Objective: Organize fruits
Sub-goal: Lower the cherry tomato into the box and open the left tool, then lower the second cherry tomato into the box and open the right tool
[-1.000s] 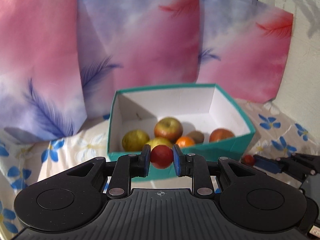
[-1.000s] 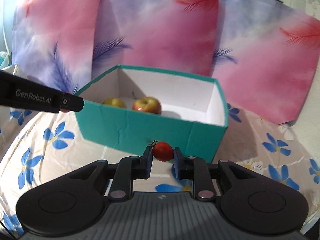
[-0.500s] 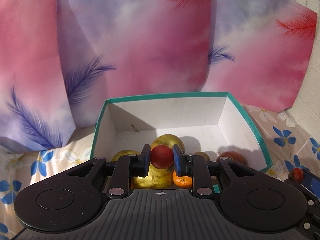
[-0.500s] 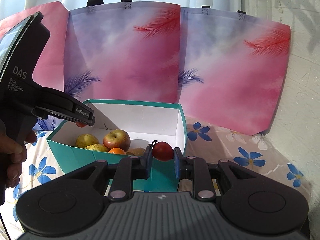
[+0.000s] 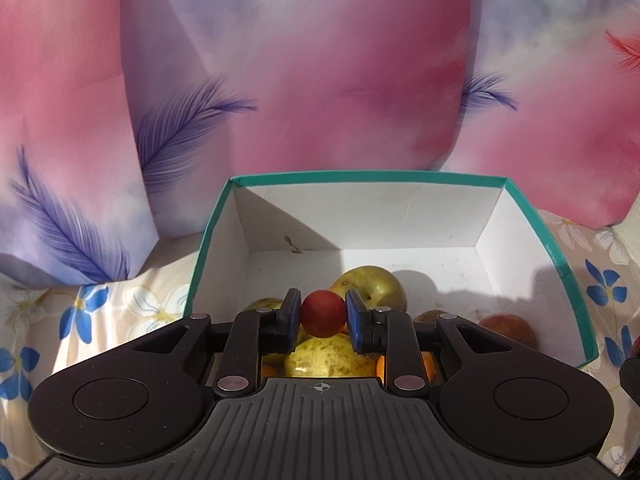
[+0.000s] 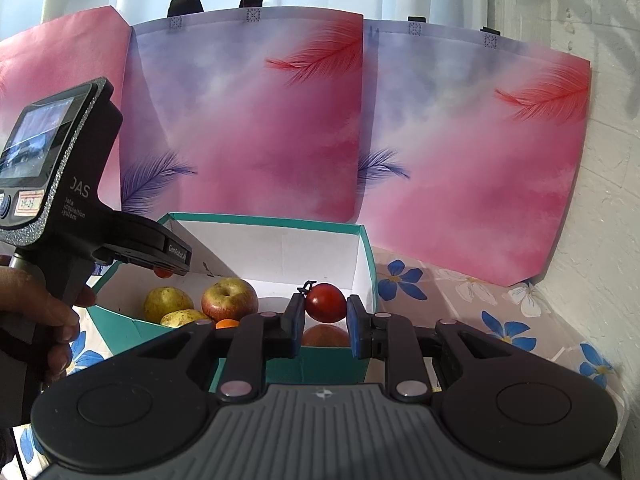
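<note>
In the left wrist view the left gripper [image 5: 323, 319] sits low in the centre of the frame, its blue-padded fingers [image 5: 291, 317] closed narrow on a small red fruit [image 5: 323, 318] that hangs over the open teal box [image 5: 556, 256]. Below and behind it in the box lie a speckled yellow-green pear [image 5: 332, 358], a larger yellow-green apple [image 5: 374, 286], an orange fruit [image 5: 428, 362] mostly hidden by the gripper, and a reddish apple [image 5: 508, 328] toward the lower right corner of the box.

In the right wrist view the right gripper [image 6: 323, 314] is at lower centre, its fingers [image 6: 297, 314] pinched narrow on a stemmed red tomato [image 6: 325, 302], held above the near right part of the box [image 6: 370, 256]. At the left edge of that frame a hand [image 6: 36, 312] grips the handle of the other gripper. The box stands on a floral tablecloth [image 6: 500, 320] covering the tabletop, with pink and lilac feather-print bags [image 6: 248, 120] upright behind it
</note>
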Demonstrator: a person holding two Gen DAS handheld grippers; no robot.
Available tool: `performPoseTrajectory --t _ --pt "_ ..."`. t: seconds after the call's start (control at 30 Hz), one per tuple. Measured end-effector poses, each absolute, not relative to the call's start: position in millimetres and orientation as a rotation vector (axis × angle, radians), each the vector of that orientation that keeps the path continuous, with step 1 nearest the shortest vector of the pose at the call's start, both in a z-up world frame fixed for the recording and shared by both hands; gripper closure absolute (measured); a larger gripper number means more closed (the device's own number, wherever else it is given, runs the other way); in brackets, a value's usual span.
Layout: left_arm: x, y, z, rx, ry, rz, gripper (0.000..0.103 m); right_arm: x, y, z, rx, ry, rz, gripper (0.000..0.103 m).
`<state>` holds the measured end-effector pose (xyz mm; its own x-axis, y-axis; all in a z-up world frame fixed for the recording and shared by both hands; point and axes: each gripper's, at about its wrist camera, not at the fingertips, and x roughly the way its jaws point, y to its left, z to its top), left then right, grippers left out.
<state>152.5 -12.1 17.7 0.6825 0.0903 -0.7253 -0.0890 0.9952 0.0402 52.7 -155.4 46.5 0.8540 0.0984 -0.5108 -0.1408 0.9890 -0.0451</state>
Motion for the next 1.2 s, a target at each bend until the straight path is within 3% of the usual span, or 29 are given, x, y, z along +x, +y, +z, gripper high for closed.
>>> performPoseTrajectory --t 0.23,0.27,0.37,0.47,1.2 --pt "158.6 -7.9 8.1 0.004 0.837 0.122 0.067 62.1 -153.2 45.7 -0.084 0.534 0.141 0.081" --pt "158.6 -7.2 7.2 0.005 0.84 0.123 0.059 63.3 -153.1 45.3 -0.082 0.537 0.141 0.081" --pt "156.0 -4.9 6.9 0.001 0.843 0.131 0.016 66.6 -153.1 43.8 -0.076 0.543 0.14 0.081" --pt "147.7 -4.5 11.7 0.006 0.823 0.132 0.008 68.9 -152.9 42.8 -0.073 0.547 0.14 0.081" --pt "95.5 21.7 15.2 -0.011 0.873 0.191 0.003 109.0 -140.7 23.0 -0.071 0.651 0.172 0.081"
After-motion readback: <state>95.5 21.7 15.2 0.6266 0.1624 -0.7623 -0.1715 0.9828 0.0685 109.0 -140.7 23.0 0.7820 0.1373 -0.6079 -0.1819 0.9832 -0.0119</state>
